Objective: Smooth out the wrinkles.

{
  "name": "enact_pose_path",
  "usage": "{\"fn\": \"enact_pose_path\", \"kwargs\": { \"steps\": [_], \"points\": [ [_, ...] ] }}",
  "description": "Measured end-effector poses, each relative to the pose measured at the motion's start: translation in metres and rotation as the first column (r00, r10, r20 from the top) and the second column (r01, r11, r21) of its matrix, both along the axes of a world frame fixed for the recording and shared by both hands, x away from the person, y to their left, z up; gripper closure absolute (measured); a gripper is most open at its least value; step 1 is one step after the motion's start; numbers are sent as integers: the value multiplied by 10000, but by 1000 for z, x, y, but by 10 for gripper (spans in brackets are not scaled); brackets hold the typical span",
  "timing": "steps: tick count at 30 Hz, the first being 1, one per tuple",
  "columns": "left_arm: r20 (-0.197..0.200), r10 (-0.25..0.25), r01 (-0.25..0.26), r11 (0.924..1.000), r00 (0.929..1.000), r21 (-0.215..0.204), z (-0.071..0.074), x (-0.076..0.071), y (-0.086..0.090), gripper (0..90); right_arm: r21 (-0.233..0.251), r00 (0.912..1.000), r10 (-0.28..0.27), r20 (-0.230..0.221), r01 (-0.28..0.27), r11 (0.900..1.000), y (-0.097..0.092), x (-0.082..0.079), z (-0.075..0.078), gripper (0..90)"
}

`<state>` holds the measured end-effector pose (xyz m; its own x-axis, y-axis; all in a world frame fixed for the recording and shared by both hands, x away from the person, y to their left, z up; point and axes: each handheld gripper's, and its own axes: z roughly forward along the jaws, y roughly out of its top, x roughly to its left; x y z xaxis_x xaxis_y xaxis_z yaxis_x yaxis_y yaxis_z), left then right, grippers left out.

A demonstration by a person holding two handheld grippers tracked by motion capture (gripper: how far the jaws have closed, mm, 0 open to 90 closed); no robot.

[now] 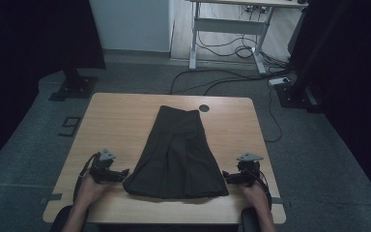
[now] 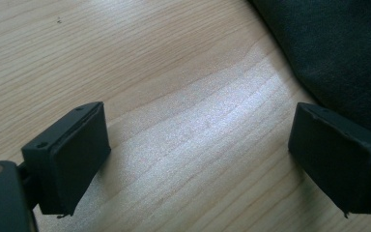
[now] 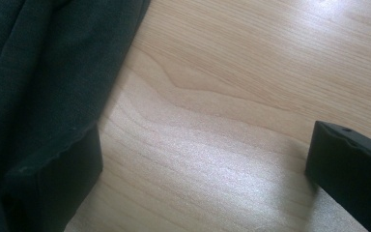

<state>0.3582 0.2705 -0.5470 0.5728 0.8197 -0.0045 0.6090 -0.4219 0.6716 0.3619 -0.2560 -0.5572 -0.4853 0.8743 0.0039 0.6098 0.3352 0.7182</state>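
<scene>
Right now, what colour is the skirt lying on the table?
Very dark, near-black green; the skirt shows whole in the high view, its weave closest in the right gripper view.

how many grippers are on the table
2. The left gripper sits by the near left corner of the dark skirt, and the right gripper by its near right corner. Both are open on the wooden table.

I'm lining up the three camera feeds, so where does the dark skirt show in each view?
High view: the skirt lies flat mid-table, hem toward the person, between the two tongs.
Left gripper view: its edge fills the upper right corner, beside the right jaw.
Right gripper view: it covers the left side, draping over the left jaw.
Shared landmark: the pale wood table, bare beside the cloth.
</scene>
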Motion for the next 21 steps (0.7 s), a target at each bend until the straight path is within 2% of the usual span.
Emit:
{"fn": "enact_pose_path", "kwargs": {
  "steps": [4, 7, 10, 14, 17, 21],
  "points": [
    [-12, -2, 2, 10000, 10000, 1, 0, 0, 0, 72, 7, 10000, 8, -1, -8, 10000, 0, 0, 0, 0],
    [-411, -2, 11, 9998, 9992, 221, 7, 3, 1, 132, -32, 9998, 13, -221, -14, 10000, 1, 0, 2, 0],
    [-589, 58, -60, 10000, 9982, -34, 12, 9, 3, 145, 83, 9995, 125, -277, -123, 9999, 3, 0, 7, 7],
    [-259, -90, 81, 9994, 9996, -347, 26, 16, -1, 145, 109, 9997, 251, -78, -250, 9996, 9, 3, 19, 24],
    [-9, -228, 228, 9993, 9997, -312, 37, 23, -7, 145, 257, 9995, 326, -5, -326, 9991, 12, 8, 29, 35],
    [154, -340, 347, 9981, 9993, -507, 48, 39, -16, 144, 544, 9992, 407, -7, -406, 9977, 17, 18, 37, 47]
  ]
}}
